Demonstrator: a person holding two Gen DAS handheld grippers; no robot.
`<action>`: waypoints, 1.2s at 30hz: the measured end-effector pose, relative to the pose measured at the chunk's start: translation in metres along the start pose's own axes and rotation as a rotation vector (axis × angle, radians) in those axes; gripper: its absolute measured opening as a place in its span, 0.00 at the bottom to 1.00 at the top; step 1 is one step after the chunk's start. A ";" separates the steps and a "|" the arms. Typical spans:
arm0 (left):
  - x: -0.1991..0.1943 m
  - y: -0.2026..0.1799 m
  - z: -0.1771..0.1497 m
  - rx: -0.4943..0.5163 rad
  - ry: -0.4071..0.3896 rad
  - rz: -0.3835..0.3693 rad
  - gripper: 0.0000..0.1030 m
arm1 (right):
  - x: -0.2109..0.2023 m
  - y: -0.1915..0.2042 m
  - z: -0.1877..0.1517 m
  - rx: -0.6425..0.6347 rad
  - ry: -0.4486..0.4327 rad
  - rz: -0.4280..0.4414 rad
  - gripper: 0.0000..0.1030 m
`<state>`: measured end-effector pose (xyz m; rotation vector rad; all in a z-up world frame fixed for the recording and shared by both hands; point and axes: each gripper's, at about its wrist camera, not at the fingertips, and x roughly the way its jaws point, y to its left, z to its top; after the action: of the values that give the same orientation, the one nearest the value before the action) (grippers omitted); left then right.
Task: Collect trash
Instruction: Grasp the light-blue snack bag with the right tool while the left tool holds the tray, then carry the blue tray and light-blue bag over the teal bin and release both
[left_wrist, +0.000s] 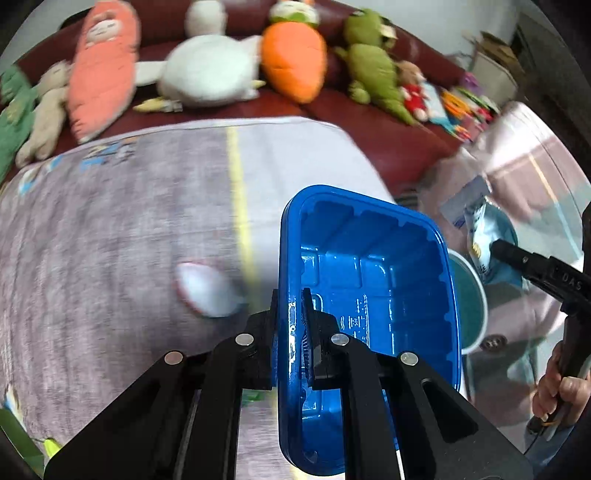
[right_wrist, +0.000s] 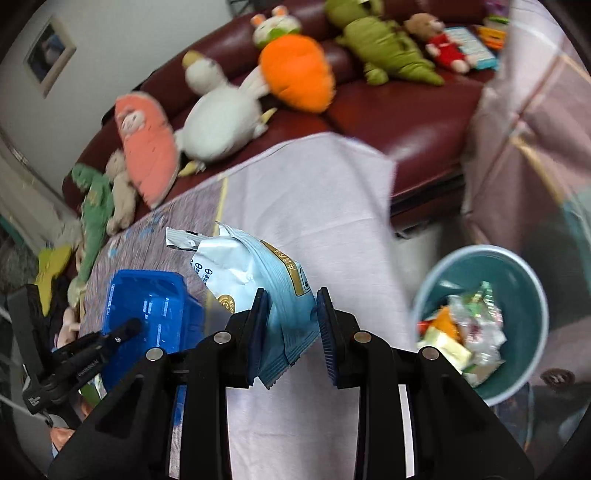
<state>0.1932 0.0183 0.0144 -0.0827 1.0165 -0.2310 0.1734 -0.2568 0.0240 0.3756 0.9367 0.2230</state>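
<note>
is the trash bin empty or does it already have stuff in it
Partly full. The right wrist view looks into the teal bin: crumpled wrappers cover part of its floor, with much bare wall above them.

I am in a home living room: a dark red leather sofa carries plush toys, an orange carrot and a green crocodile, and a framed picture hangs on the wall

Dark red leather sofa along back, loaded with plush toys. Cloth-covered table in front. Pale wall, framed picture upper left.
</note>
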 end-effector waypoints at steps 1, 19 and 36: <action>0.003 -0.008 0.001 0.014 0.005 -0.004 0.10 | -0.008 -0.010 -0.001 0.014 -0.014 -0.004 0.25; 0.084 -0.180 0.004 0.238 0.144 -0.040 0.10 | -0.091 -0.181 -0.032 0.275 -0.135 -0.066 0.26; 0.151 -0.254 0.005 0.307 0.207 -0.106 0.14 | -0.088 -0.240 -0.037 0.361 -0.130 -0.113 0.26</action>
<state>0.2350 -0.2638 -0.0644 0.1704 1.1723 -0.4973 0.0988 -0.4988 -0.0285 0.6597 0.8660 -0.0762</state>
